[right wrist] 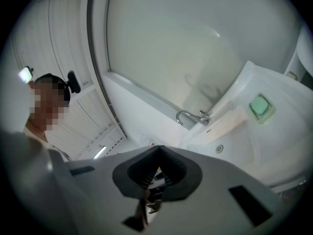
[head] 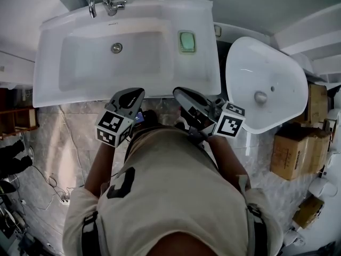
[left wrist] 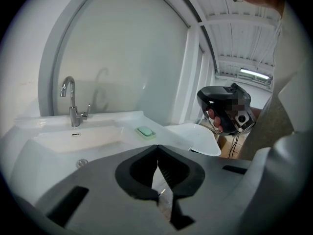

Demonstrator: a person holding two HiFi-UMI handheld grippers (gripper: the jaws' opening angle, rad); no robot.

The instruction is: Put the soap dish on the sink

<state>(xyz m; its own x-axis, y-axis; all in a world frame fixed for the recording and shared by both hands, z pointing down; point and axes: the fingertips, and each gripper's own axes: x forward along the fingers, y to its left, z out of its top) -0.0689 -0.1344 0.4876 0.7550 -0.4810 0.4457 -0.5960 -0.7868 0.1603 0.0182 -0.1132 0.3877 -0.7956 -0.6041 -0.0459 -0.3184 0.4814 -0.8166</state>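
**Sink** (head: 48, 84) — the largest item, a white basin with the tap (head: 101, 4) at its back rim. A spare basin (head: 266, 73) sits just beside it on the right.

**Left claw** (head: 137, 92) and **right claw** (head: 178, 92): both are held close to the person's body at the sink's front edge. Each has its jaws together, with nothing between them.

**Soap dish** (head: 186, 41): green, resting on the sink's right ledge, well apart from both claws.

**Judged step** — placement appears complete. The next move calls for no further grasp, only keeping the claws clear of the dish.
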